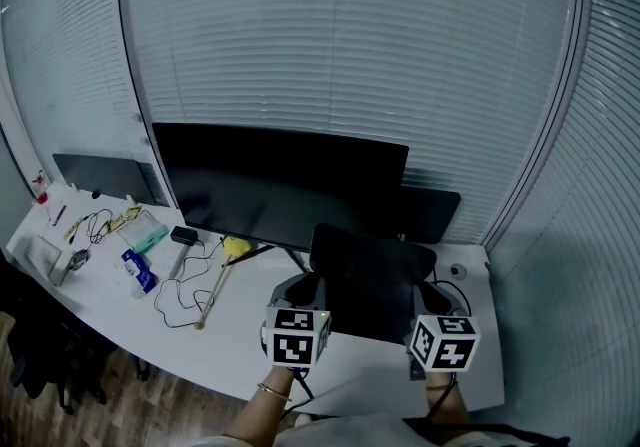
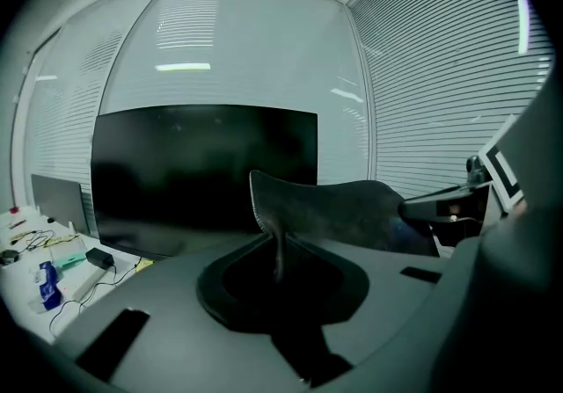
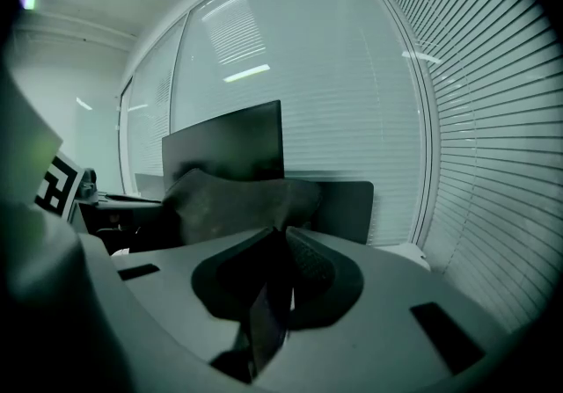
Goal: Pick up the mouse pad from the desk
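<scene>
The dark mouse pad [image 1: 370, 280] hangs above the white desk [image 1: 250, 355], held up by both grippers at its near corners. My left gripper [image 1: 305, 287] is shut on the pad's left edge; in the left gripper view the pad [image 2: 334, 211] rises curled from between the jaws of the left gripper [image 2: 280, 246]. My right gripper [image 1: 432, 295] is shut on the right edge, and the right gripper view shows the pad [image 3: 233, 202] spreading leftward from the right gripper [image 3: 286, 246]. The marker cubes hide the pad's near edge in the head view.
A large black monitor [image 1: 280, 185] stands just behind the pad, with a smaller dark screen [image 1: 105, 175] at far left and a dark panel [image 1: 432, 210] at the right. Cables [image 1: 180, 290], a yellow item [image 1: 236, 246] and a blue packet [image 1: 138, 269] lie at left. Window blinds [image 1: 350, 35] back the desk.
</scene>
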A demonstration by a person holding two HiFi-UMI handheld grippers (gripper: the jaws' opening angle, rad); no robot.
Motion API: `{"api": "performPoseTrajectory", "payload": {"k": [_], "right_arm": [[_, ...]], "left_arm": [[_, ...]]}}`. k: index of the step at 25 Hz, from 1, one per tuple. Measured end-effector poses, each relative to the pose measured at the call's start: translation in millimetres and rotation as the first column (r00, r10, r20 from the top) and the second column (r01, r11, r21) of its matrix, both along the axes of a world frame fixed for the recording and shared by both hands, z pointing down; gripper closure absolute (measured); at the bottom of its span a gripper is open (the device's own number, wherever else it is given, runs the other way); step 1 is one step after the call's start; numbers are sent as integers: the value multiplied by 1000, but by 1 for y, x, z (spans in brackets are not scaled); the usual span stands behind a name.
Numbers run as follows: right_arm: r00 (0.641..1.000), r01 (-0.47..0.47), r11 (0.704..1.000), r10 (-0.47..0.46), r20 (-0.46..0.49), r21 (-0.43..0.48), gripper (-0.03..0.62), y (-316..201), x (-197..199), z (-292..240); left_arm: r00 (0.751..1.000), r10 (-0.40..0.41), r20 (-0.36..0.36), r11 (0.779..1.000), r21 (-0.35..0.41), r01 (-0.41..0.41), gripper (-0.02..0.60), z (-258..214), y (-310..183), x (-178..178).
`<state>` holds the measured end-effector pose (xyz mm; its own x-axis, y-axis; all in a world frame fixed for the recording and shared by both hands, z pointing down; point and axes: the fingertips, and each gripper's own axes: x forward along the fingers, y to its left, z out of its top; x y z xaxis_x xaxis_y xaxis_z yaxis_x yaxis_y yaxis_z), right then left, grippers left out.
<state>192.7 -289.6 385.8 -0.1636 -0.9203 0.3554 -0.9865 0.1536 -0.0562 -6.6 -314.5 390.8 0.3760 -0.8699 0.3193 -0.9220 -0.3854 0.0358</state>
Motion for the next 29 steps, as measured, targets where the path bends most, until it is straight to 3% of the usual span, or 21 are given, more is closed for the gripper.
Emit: {"api": "performPoseTrajectory", "payload": {"k": [29], "right_arm": [[1000,-2,1000,2,-31,3,542,7,-3,6]], "left_arm": [[1000,6,-25,1000,-6,-6,529,9,7,-1]]}}
